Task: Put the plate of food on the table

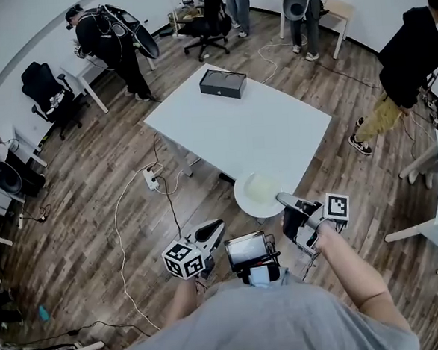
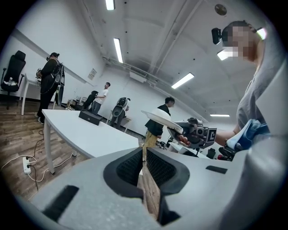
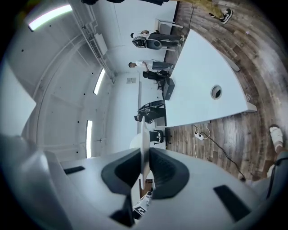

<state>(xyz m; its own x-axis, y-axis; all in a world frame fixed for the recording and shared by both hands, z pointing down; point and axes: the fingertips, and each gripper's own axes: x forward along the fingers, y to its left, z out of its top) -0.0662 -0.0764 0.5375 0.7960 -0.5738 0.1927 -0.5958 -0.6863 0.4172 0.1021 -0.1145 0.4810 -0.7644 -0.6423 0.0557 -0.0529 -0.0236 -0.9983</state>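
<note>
Head view: my right tool (image 1: 282, 199) pinches the white plate (image 1: 252, 199) by its rim, held roughly level so the pale food (image 1: 262, 185), perhaps rice, won't slide, above the near corner of the desk (image 1: 261, 130). My left tool (image 1: 212, 232) hangs closed, empty.

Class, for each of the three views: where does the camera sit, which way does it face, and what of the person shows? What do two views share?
Head view: on the head, facing steeply down at the table; shows both arms, left gripper, right gripper holding the plate.
Left gripper view: along its shut jaws toward the plate; shirt at right.
Right gripper view: rolled sideways, along jaws clamping the plate's rim.
Shared: all show the black box.
</note>
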